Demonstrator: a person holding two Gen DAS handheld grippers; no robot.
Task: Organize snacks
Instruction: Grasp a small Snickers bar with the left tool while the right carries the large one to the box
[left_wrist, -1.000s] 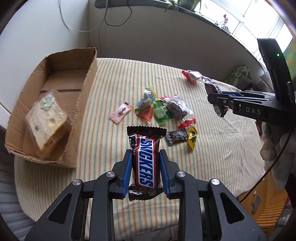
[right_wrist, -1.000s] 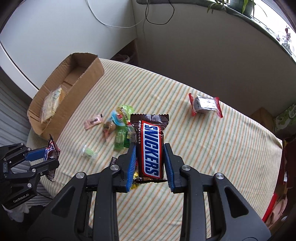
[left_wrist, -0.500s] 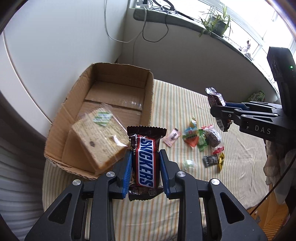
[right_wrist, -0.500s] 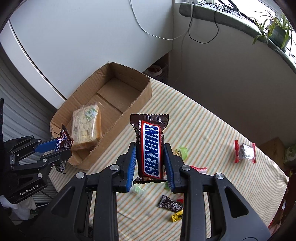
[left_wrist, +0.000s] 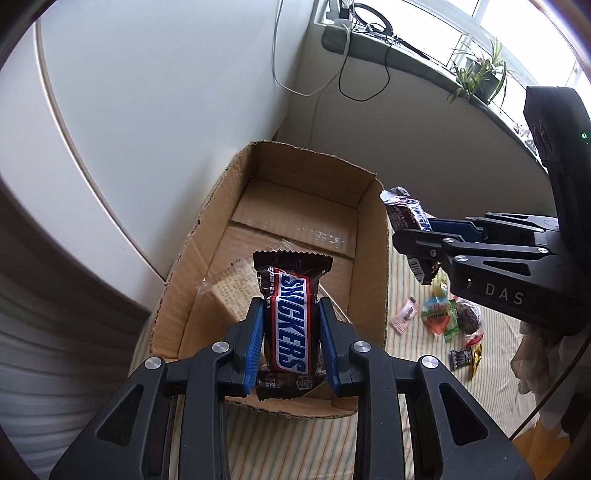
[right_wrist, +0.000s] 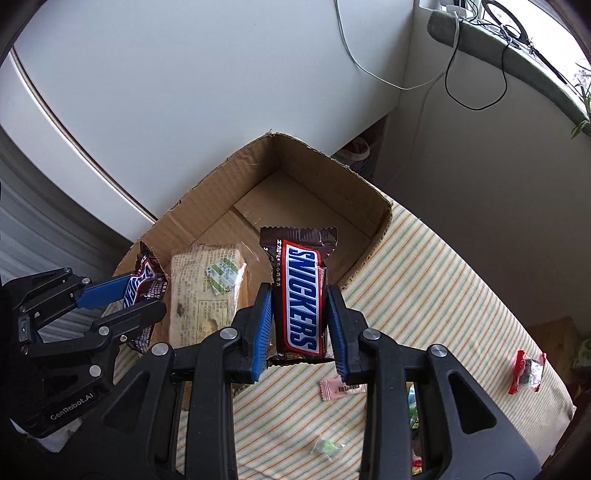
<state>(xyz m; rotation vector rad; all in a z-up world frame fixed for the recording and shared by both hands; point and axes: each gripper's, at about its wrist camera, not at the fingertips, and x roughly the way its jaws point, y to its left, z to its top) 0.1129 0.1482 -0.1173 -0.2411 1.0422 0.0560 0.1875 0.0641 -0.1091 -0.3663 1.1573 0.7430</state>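
My left gripper (left_wrist: 291, 314) is shut on a Snickers bar (left_wrist: 291, 306) and holds it above the near end of the open cardboard box (left_wrist: 373, 266). My right gripper (right_wrist: 300, 299) is shut on a second Snickers bar (right_wrist: 301, 291), held over the box's near right wall (right_wrist: 369, 254). A wrapped cracker pack (right_wrist: 207, 288) lies in the box's near end. Each gripper shows in the other's view, the right gripper (left_wrist: 413, 236) at the box's right rim and the left gripper (right_wrist: 144, 284) over its left rim.
The box stands at the left end of a striped tablecloth (right_wrist: 443, 295), close to a white wall. Several small sweets (left_wrist: 443, 317) lie on the cloth right of the box, with a pink sweet (right_wrist: 341, 388) and a red-ended pack (right_wrist: 526, 371).
Both grippers have carried their Snickers bars left from over the sweets to the cardboard box, which now fills the middle of both views.
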